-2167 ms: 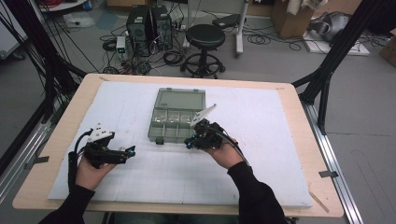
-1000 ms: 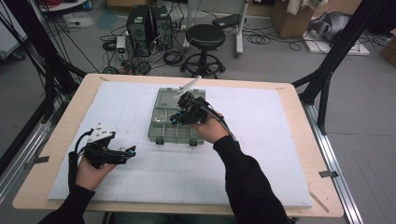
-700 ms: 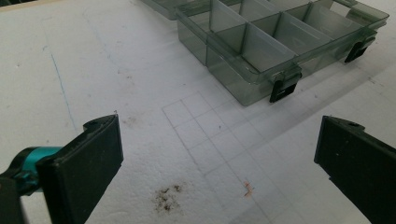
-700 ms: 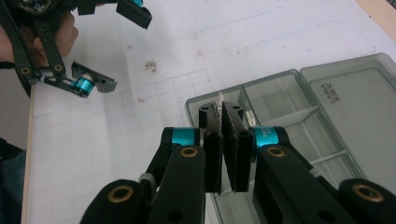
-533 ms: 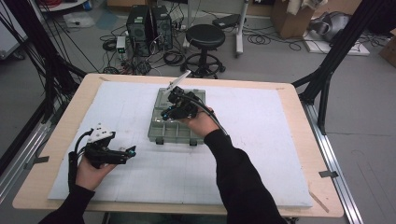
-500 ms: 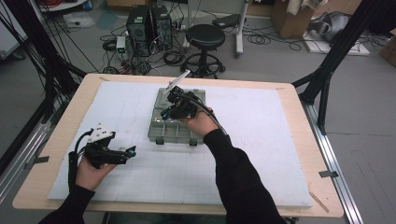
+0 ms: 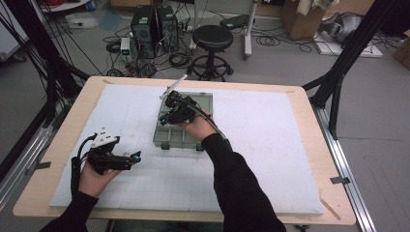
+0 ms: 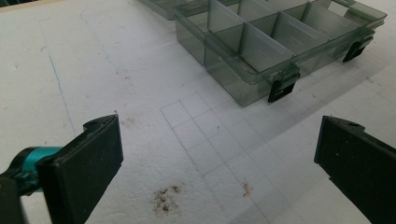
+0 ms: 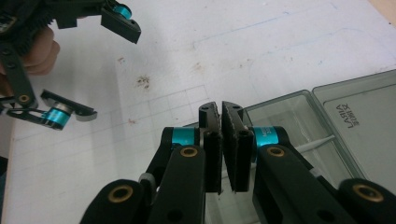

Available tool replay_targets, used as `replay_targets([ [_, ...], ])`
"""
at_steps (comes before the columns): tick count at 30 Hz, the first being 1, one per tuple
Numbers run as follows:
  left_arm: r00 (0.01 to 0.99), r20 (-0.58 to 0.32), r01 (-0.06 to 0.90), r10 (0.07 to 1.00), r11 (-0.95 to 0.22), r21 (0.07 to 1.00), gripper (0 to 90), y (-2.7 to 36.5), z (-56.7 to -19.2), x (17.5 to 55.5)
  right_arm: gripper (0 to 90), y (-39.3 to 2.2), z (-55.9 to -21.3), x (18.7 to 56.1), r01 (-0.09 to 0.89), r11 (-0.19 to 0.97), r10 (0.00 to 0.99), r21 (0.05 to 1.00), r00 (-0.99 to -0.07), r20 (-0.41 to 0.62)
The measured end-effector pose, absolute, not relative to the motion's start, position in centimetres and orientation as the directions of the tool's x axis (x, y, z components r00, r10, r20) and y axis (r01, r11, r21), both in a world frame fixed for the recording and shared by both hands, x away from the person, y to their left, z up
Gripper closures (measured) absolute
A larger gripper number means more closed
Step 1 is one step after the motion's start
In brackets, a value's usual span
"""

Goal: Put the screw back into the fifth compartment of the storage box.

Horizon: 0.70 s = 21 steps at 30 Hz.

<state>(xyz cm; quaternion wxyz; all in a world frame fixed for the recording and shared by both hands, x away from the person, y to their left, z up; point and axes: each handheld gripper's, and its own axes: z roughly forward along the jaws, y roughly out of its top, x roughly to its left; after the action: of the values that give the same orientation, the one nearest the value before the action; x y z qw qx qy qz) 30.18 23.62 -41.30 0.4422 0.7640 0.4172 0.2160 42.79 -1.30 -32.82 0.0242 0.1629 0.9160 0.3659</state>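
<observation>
In the high view, the right gripper (image 7: 167, 117) and hand are covering the middle of the organiser box (image 7: 205, 101), hiding what its near compartments are holding. The box's far part is running off the top edge of the left gripper view. Small printed lettering on its lid (image 9: 362, 126) is reading too blurred to make out.

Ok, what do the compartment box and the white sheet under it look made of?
Compartment box: likely rigid smoky-grey translucent plastic; the dividers show through glossy walls, with black latches. White sheet: probably foam board; grainy matte surface, faint grid, stains.
</observation>
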Motion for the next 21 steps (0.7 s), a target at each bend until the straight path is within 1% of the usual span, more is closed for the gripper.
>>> replay_targets([
  [10,0.561,-0.036,0.444,0.827,-0.264,0.856,1.7,23.6,-41.3,30.2,87.1,-0.2,-34.4,43.5,0.293,0.696,0.322,0.656,-0.943,0.079],
  [21,0.561,-0.036,0.444,0.827,-0.264,0.856,1.7,23.7,-41.3,30.2,87.0,0.2,-35.4,43.9,0.304,0.698,0.331,0.648,-0.94,0.085],
])
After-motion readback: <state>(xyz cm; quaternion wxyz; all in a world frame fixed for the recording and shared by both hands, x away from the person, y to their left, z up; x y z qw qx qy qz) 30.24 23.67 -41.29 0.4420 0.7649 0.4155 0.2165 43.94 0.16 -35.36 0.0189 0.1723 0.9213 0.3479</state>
